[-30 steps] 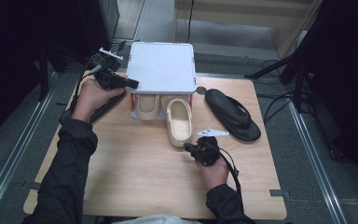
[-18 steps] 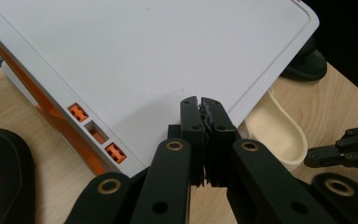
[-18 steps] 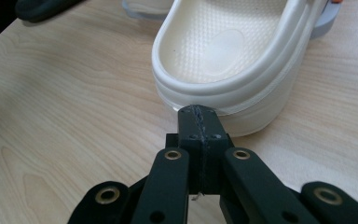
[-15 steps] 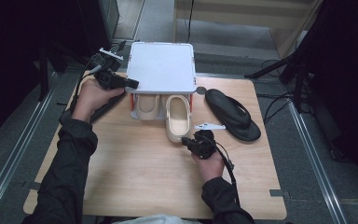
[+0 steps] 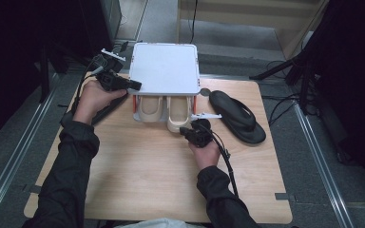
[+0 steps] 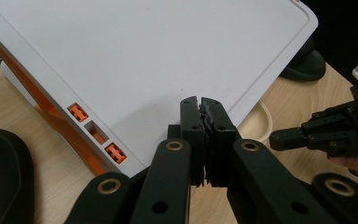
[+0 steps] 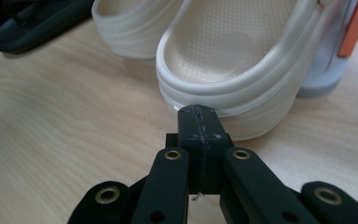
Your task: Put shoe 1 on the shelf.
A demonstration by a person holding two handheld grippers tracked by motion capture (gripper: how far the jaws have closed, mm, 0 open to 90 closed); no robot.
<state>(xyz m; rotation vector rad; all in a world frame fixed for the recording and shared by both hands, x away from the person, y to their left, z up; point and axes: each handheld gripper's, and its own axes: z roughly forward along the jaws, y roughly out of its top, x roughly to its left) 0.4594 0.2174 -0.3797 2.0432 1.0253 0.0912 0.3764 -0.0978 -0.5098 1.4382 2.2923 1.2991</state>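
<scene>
A white rack [image 5: 165, 66] with orange legs stands at the back of the table, with two cream clogs side by side under it. The right clog [image 5: 178, 118] sticks out a little at its heel; the left clog [image 5: 149, 108] sits deeper. My right gripper [image 5: 184, 131] is shut and empty, and its tips [image 7: 198, 112] press against the right clog's heel rim [image 7: 223, 93]. My left gripper [image 5: 135, 86] is shut and empty at the rack's front left corner, with its tips [image 6: 200, 105] over the white top [image 6: 144, 60].
A black flip-flop [image 5: 237, 116] lies on the wooden table [image 5: 142, 175] right of the rack. A second black flip-flop [image 6: 0, 172] lies left of the rack, under the left hand. The person's right hand and gripper [image 6: 317, 137] appear in the left gripper view.
The right gripper has moved forward and pushed the right clog farther under the rack, so that it lines up beside the left clog. The left gripper has stayed at the rack's corner.
</scene>
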